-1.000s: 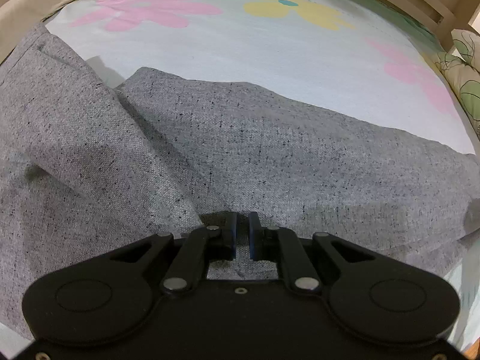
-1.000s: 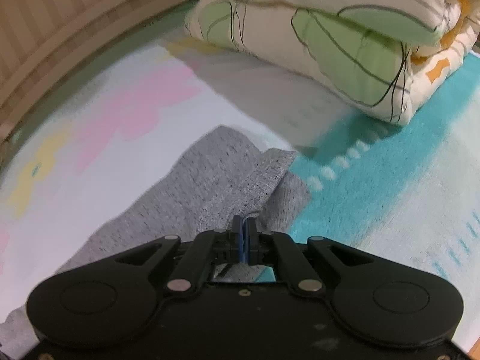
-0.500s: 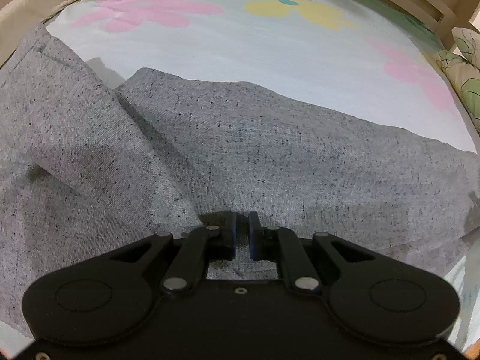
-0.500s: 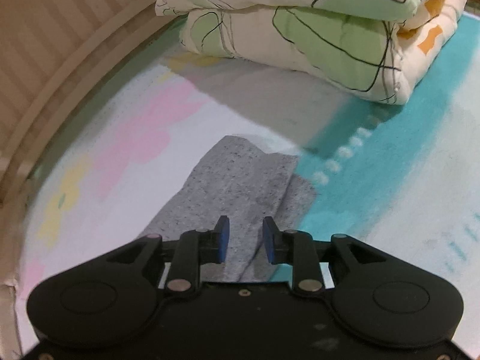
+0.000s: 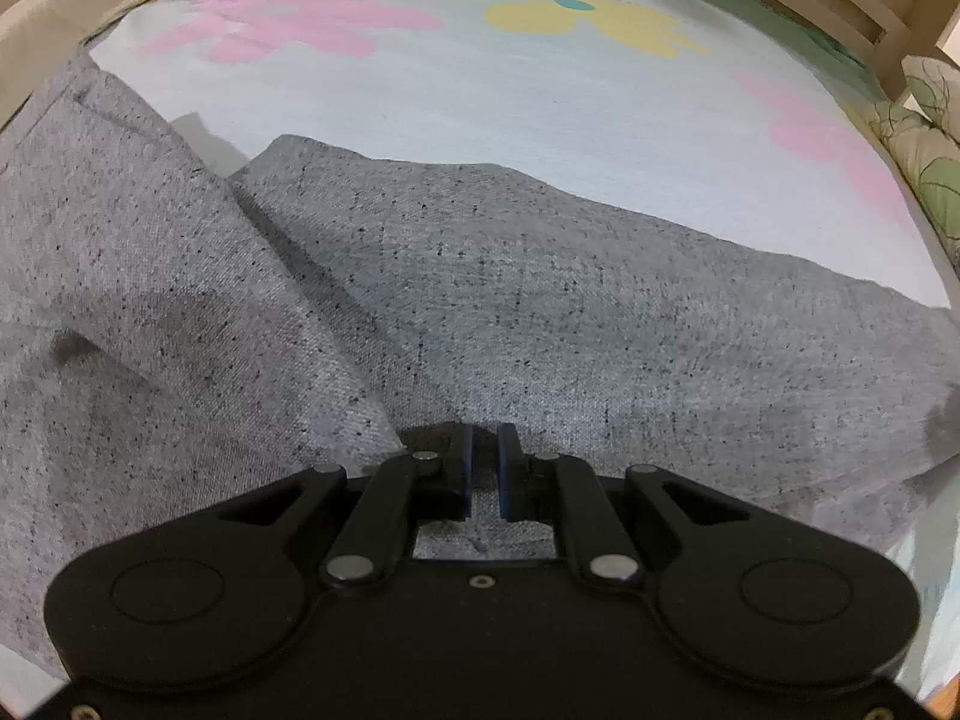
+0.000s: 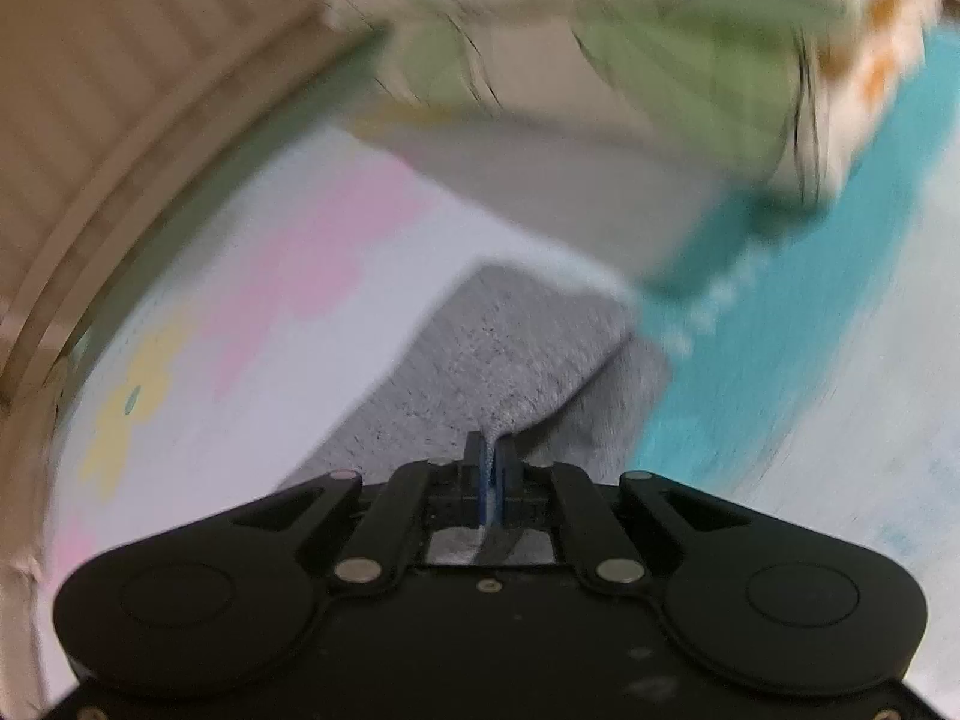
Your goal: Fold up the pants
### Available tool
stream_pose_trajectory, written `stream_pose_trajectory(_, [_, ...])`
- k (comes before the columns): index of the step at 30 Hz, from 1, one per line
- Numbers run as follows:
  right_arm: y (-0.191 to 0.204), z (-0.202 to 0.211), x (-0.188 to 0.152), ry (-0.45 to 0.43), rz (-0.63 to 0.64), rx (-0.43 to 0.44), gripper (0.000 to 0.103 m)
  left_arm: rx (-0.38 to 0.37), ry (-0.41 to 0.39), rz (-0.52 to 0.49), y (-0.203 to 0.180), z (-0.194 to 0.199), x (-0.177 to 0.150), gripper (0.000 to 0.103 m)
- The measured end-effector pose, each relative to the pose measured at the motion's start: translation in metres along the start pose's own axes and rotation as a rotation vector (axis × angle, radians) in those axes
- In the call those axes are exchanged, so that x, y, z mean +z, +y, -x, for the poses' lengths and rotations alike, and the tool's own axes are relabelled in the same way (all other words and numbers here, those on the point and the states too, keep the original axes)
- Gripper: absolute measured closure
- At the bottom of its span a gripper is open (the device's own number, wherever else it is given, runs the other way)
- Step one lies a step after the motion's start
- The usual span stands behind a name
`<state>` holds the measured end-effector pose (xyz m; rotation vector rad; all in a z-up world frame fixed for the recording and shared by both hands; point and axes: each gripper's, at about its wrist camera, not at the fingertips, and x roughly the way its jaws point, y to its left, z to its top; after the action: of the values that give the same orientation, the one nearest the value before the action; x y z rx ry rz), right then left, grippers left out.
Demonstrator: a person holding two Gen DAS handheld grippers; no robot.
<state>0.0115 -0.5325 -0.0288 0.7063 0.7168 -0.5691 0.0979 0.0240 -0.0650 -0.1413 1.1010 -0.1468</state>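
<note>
Right gripper (image 6: 492, 471) jaws, apart half a second ago, now pinching pants (image 6: 480, 354).

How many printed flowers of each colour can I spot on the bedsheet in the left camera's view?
Pink flowers: 2
Yellow flowers: 1
Total: 3

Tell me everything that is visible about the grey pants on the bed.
The grey pants are of speckled, woven-looking heather fabric. They lie creased on the flowered bed sheet, one part folded diagonally over another at the left. The left gripper has cloth between its narrowly parted fingers. The right gripper is shut on the leg end, near the turquoise stripe.
</note>
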Motion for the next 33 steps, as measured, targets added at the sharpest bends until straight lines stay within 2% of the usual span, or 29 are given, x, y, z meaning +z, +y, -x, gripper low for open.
stream_pose_trajectory(2, [-0.002,0.001,-0.005,0.025,-0.003,-0.043,0.100,0.002,0.000,-0.002,0.000,0.001,0.000,0.087])
stream_pose_trajectory(4, [-0.010,-0.020,-0.013,0.145,-0.012,-0.131,0.099,0.010,0.000,-0.015,-0.001,0.002,0.000,0.087])
stream_pose_trajectory(5, [-0.013,-0.029,-0.016,0.183,-0.015,-0.140,0.099,0.011,0.003,-0.020,-0.002,0.003,0.001,0.087])
stream_pose_trajectory(7, [-0.006,-0.024,-0.017,0.150,0.031,-0.156,0.092,-0.002,0.024,-0.013,-0.001,0.009,0.004,0.087])
stream_pose_trajectory(8, [0.002,-0.016,-0.017,0.117,0.082,-0.174,0.081,-0.013,0.023,-0.011,0.001,0.015,0.007,0.087])
stream_pose_trajectory(9, [0.011,-0.007,-0.020,0.075,0.132,-0.204,0.077,-0.014,0.009,-0.023,0.003,0.022,0.010,0.087])
stream_pose_trajectory(11, [0.026,0.012,-0.029,0.002,0.222,-0.229,0.077,0.019,-0.031,-0.061,0.006,0.038,0.018,0.087])
stream_pose_trajectory(15, [0.068,0.050,-0.061,-0.108,0.404,-0.158,0.077,0.115,-0.141,-0.082,0.030,0.071,0.035,0.087])
stream_pose_trajectory(17, [0.094,0.065,-0.084,-0.139,0.508,-0.062,0.076,0.148,-0.157,-0.074,0.045,0.082,0.044,0.087])
stream_pose_trajectory(20, [0.135,0.082,-0.127,-0.125,0.676,0.139,0.076,0.188,-0.136,-0.080,0.067,0.090,0.058,0.087])
stream_pose_trajectory(25, [0.206,0.094,-0.203,-0.020,0.900,0.472,0.077,0.221,-0.087,-0.057,0.102,0.091,0.059,0.086])
stream_pose_trajectory(28, [0.244,0.095,-0.245,0.012,1.019,0.607,0.077,0.242,-0.082,0.036,0.131,0.086,0.056,0.086])
stream_pose_trajectory(31, [0.278,0.089,-0.273,0.054,1.077,0.682,0.077,0.194,-0.056,0.130,0.154,0.087,0.058,0.086])
stream_pose_trajectory(33, [0.300,0.083,-0.282,0.067,1.086,0.713,0.077,0.212,-0.072,0.148,0.163,0.090,0.059,0.086])
